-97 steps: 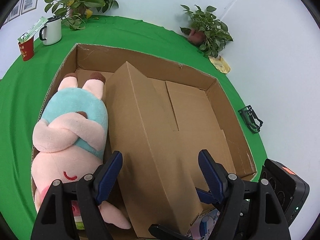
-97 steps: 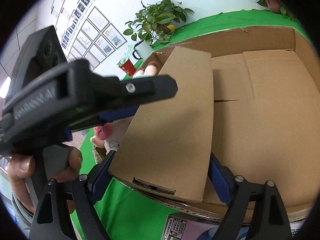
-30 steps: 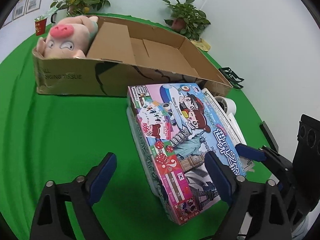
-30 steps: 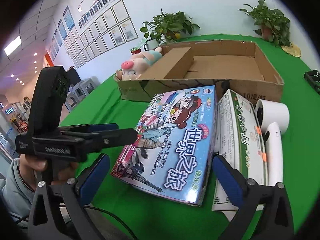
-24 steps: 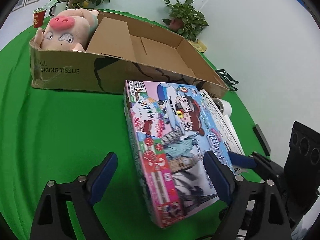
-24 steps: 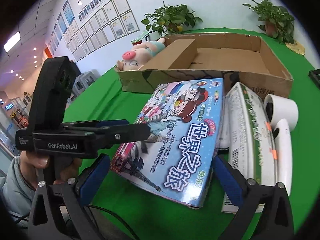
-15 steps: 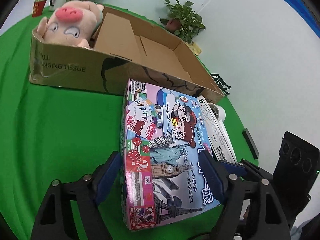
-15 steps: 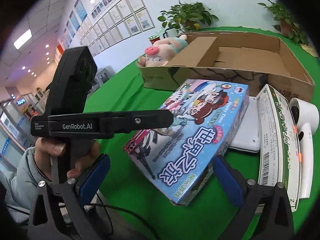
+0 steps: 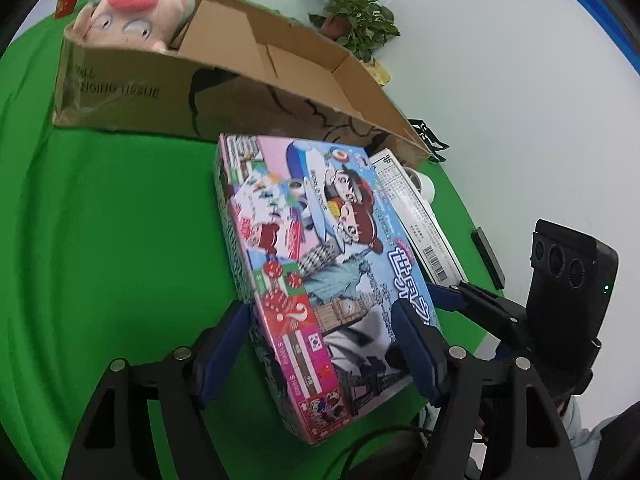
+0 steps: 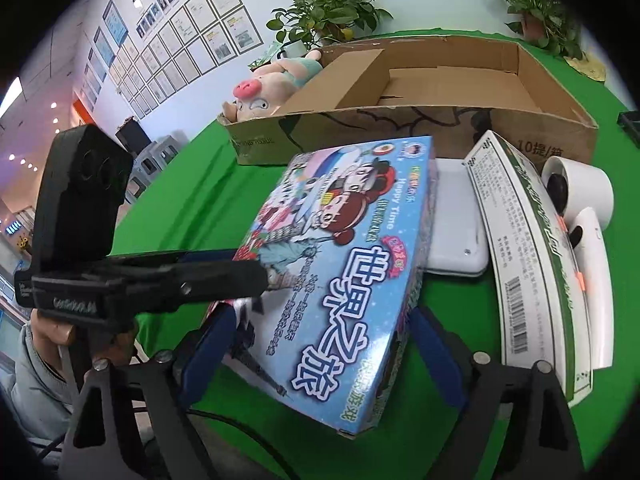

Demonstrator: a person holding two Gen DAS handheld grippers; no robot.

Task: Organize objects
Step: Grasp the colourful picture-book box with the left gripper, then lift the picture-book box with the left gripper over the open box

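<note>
Board-game box [image 9: 320,280] sits centre frame on the green surface [image 9: 112,240], its near end raised off the cloth. Left claw [image 9: 320,344] closing w/ that end between its pads, left pad at the box's side; grip not clear. Right claw [image 10: 320,344] closing too, box's lower corner between its pads. Cardboard box [image 9: 120,92] w/ plush pig [image 9: 136,16] upper left. Green-white carton [image 10: 528,264] right of game box.
</note>
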